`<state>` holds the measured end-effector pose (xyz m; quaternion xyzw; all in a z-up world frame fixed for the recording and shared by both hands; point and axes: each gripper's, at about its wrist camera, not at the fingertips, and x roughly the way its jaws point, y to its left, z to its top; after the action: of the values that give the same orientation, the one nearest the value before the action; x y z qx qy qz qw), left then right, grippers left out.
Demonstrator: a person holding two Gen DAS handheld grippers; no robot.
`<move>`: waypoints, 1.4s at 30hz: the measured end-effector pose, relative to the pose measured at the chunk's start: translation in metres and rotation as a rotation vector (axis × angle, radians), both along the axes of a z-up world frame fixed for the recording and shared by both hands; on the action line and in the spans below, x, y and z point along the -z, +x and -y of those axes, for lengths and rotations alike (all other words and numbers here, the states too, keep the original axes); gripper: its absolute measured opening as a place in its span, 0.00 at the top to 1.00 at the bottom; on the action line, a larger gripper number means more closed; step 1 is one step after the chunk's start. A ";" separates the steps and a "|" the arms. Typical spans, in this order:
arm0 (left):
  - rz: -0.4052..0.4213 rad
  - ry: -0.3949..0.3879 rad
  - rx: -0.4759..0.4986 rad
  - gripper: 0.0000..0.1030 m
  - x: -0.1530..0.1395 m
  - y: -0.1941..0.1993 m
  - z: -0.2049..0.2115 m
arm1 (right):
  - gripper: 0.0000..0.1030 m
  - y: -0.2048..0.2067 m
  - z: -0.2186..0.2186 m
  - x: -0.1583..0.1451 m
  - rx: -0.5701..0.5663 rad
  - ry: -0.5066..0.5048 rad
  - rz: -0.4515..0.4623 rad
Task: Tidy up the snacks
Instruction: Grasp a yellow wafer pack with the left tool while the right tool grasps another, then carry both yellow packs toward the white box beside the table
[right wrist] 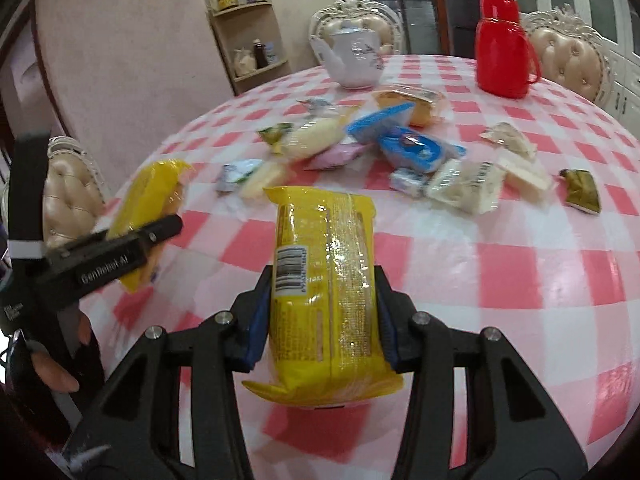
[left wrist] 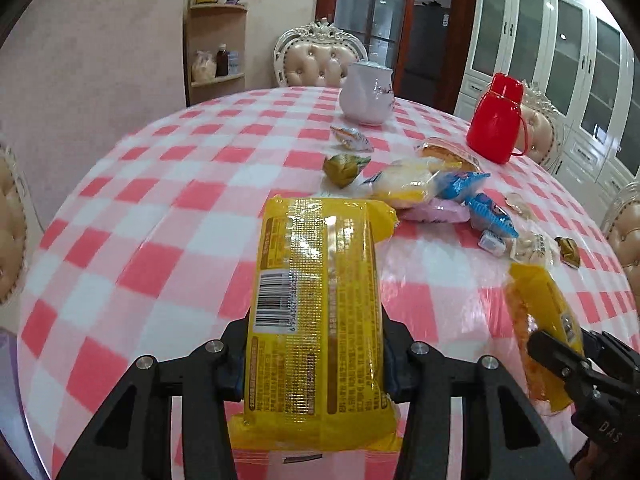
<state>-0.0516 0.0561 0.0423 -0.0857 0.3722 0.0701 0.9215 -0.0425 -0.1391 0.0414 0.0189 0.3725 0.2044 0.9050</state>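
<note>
My left gripper is shut on a long yellow snack packet, held above the checked tablecloth with its barcode side up. My right gripper is shut on a second yellow snack packet, also held above the cloth. Each gripper shows in the other's view: the right one with its packet at the lower right, the left one with its packet at the left. A pile of loose snacks lies further back on the table; it also shows in the left wrist view.
A round table with a pink and white checked cloth. A white teapot and a red flask stand at the far side. Cream padded chairs ring the table. A corner shelf stands against the wall.
</note>
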 end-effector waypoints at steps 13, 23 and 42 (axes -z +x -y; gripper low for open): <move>0.081 -0.029 0.018 0.53 -0.007 -0.038 -0.007 | 0.52 -0.014 -0.020 -0.007 0.030 0.056 0.024; 0.097 0.048 -0.036 0.53 -0.018 -0.094 -0.031 | 0.52 -0.038 -0.062 -0.006 -0.087 0.055 0.029; -0.096 -0.009 -0.078 0.38 0.029 -0.074 -0.087 | 0.52 -0.053 -0.099 -0.003 -0.158 0.033 0.025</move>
<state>-0.1259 0.1434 0.0132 -0.1009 0.4127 0.1081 0.8988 -0.0955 -0.0398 0.0440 0.0019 0.3579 0.2815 0.8903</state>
